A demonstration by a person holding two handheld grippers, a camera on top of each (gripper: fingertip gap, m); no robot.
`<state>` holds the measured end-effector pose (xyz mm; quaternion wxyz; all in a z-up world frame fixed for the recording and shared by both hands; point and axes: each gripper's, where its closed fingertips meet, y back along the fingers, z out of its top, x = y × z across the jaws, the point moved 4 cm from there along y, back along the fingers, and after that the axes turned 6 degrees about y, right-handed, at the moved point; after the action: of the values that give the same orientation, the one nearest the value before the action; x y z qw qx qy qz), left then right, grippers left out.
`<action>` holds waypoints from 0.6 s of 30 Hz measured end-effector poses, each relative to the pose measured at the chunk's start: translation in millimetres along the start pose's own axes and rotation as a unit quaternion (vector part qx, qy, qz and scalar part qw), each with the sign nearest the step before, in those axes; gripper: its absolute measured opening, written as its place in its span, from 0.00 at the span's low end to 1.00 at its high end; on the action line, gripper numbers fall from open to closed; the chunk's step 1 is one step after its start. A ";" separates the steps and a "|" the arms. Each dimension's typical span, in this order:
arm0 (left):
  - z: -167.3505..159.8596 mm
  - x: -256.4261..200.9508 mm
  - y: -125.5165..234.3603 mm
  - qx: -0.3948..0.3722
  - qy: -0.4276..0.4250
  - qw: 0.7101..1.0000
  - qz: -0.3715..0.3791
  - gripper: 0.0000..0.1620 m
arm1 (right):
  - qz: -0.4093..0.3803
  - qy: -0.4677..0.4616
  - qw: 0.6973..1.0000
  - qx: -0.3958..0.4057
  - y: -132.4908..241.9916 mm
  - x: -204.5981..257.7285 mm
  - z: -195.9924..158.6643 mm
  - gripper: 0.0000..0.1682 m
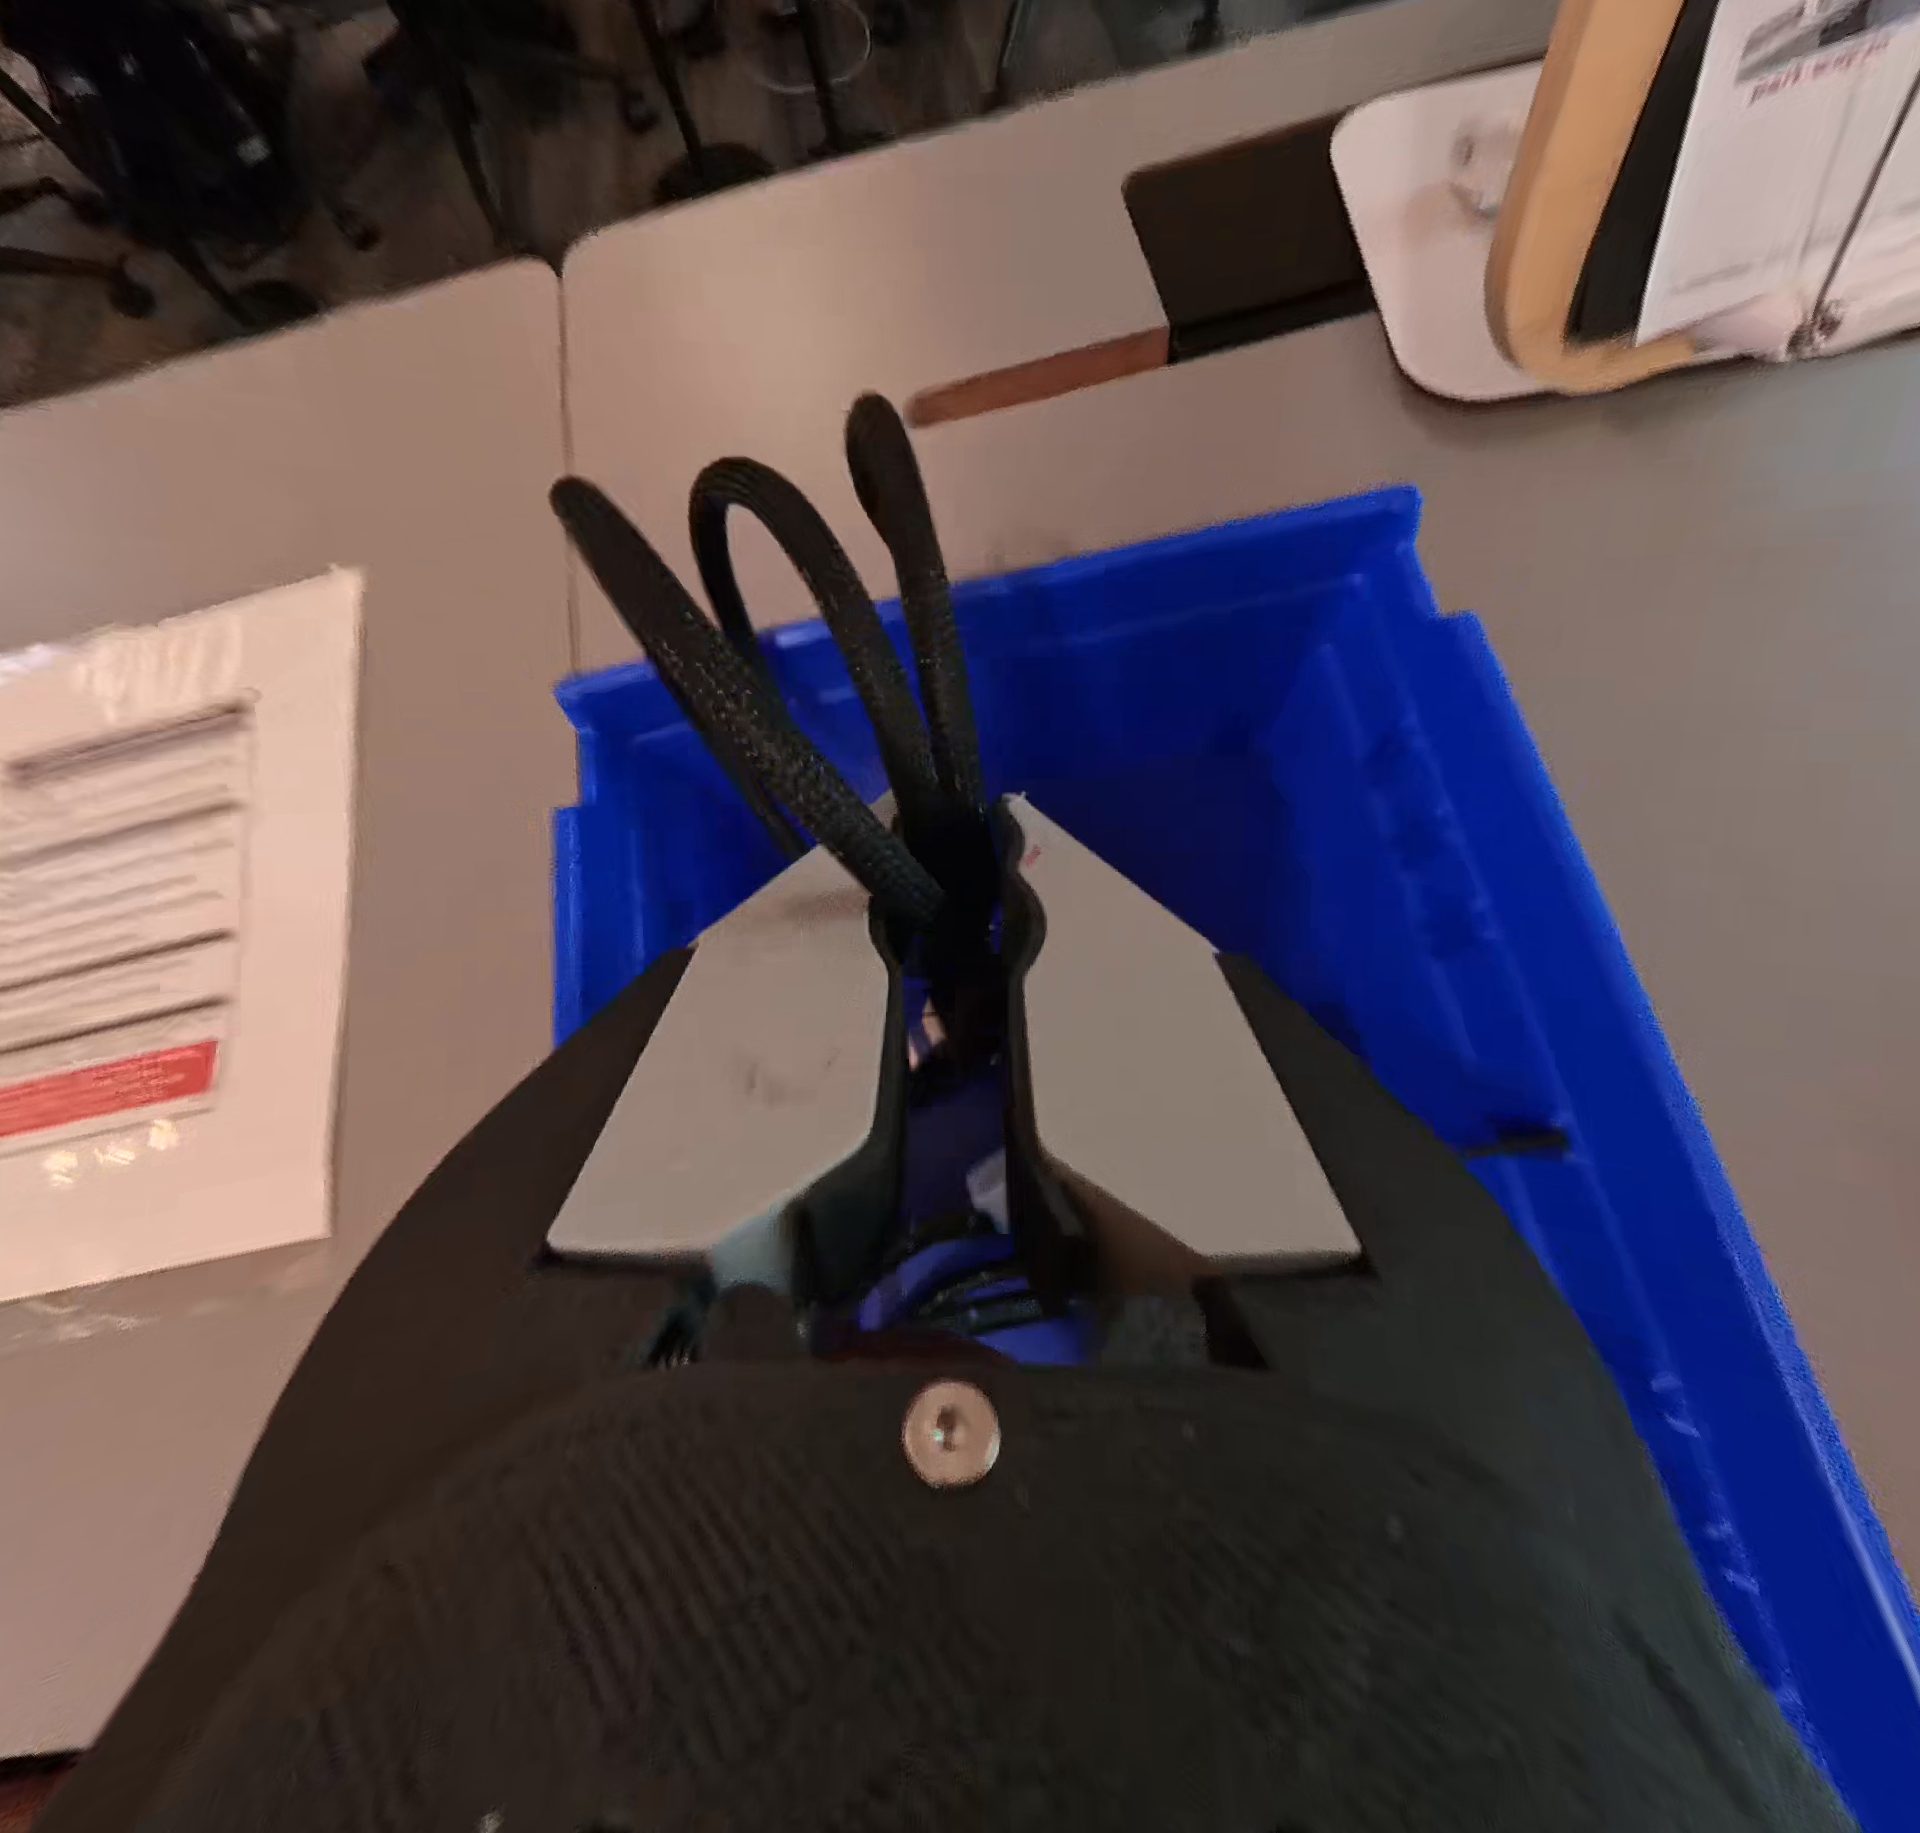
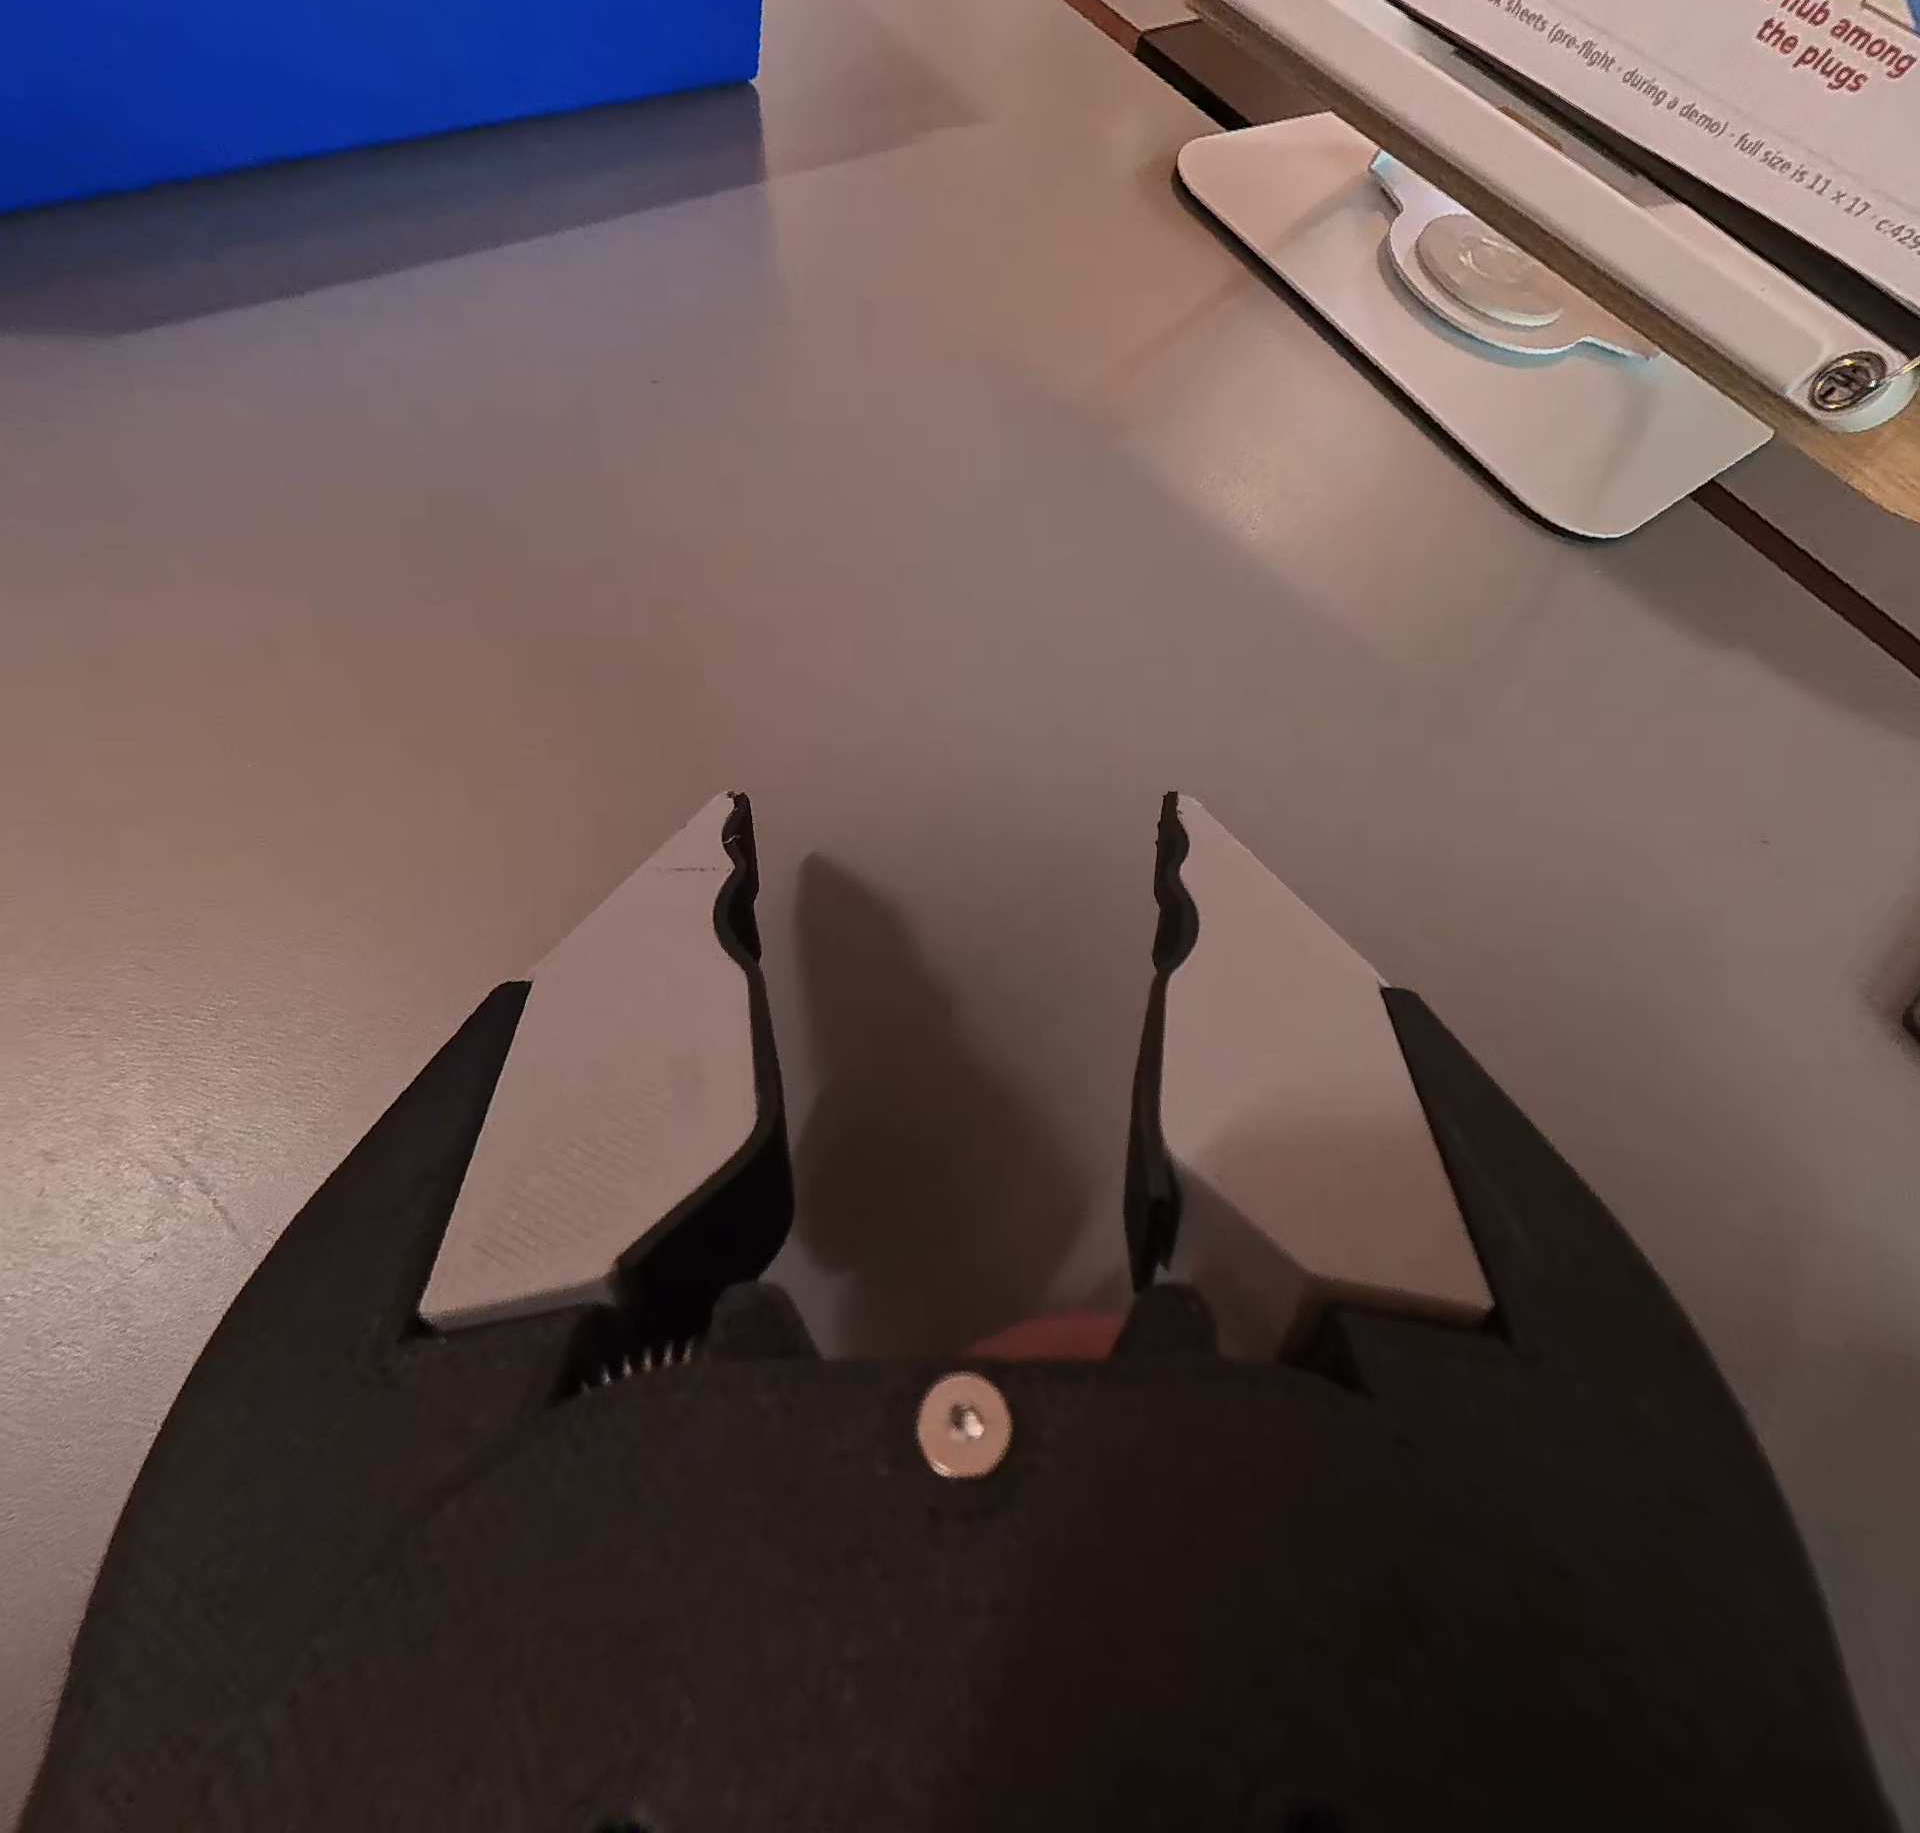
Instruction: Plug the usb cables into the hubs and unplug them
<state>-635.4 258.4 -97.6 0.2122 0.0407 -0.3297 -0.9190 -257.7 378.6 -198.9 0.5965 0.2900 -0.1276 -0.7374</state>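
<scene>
Left gripper (image 1: 951,884): pinched tight on a black braided cord (image 1: 800,703) — its loops stick up past the tips.
Cord: up in the air over the blue bin (image 1: 1403,848), with more black cord down inside the bin.
Blue bin: sits on the grey table (image 1: 1714,536).
Paper sheet (image 1: 156,931): lies flat on the table, left of the bin.
Right gripper (image 2: 956,848): spread wide and holding nothing — it hangs low over bare table.
White stand (image 2: 1455,329): to the right and ahead of the right gripper, holding a printed board (image 2: 1662,69).
Bin again: its blue side shows at the top left of the right wrist view.
</scene>
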 end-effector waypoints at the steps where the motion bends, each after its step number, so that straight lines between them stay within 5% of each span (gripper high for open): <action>1: 9.3 1.4 5.0 -0.022 -0.013 1.000 0.014 0.06 | 0.000 -0.001 1.000 0.000 0.1 -0.5 -0.1 0.44; 10: 102.4 -31.2 103.0 -0.182 -0.082 0.980 0.011 0.04 | -0.009 0.007 1.000 0.001 0.7 -1.6 0.2 0.44; 18: 104.0 -153.9 166.0 -0.236 -0.161 0.946 -0.151 0.03 | -0.018 -0.006 0.999 -0.046 14.9 -10.7 13.6 0.45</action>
<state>-457.9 268.8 76.9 0.0182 -0.1097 -0.1232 -0.9861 -252.3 382.9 -177.1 0.5951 0.2598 -0.0921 -0.7549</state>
